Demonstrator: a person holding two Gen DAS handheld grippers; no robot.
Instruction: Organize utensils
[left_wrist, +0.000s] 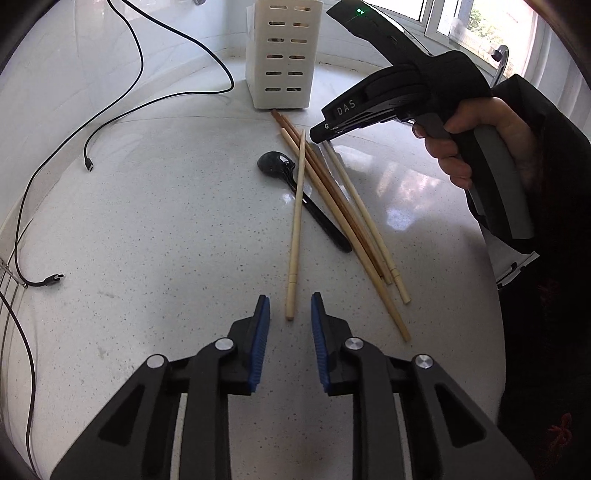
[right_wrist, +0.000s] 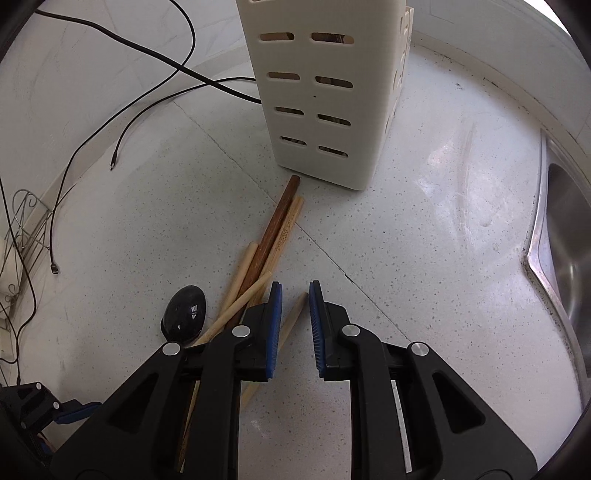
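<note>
Several wooden chopsticks (left_wrist: 332, 206) and a black spoon (left_wrist: 275, 166) lie on the white speckled counter in front of a white slotted utensil holder (left_wrist: 282, 55). My left gripper (left_wrist: 290, 306) is open and empty, its fingers on either side of the near end of one pale chopstick (left_wrist: 297, 229). My right gripper (right_wrist: 295, 291) is open and empty, hovering over the chopsticks (right_wrist: 273, 236), with one pale chopstick tip (right_wrist: 297, 310) between its fingers. The spoon (right_wrist: 184, 314) lies to its left and the holder (right_wrist: 325, 92) stands ahead. The right gripper's body (left_wrist: 406, 85) shows in the left wrist view.
Black cables (left_wrist: 122, 110) trail over the counter's left side, and show in the right wrist view (right_wrist: 147, 96). A wire rack (right_wrist: 22, 229) stands at the far left. A steel sink (right_wrist: 565, 236) lies at the right. A window (left_wrist: 480, 22) is behind.
</note>
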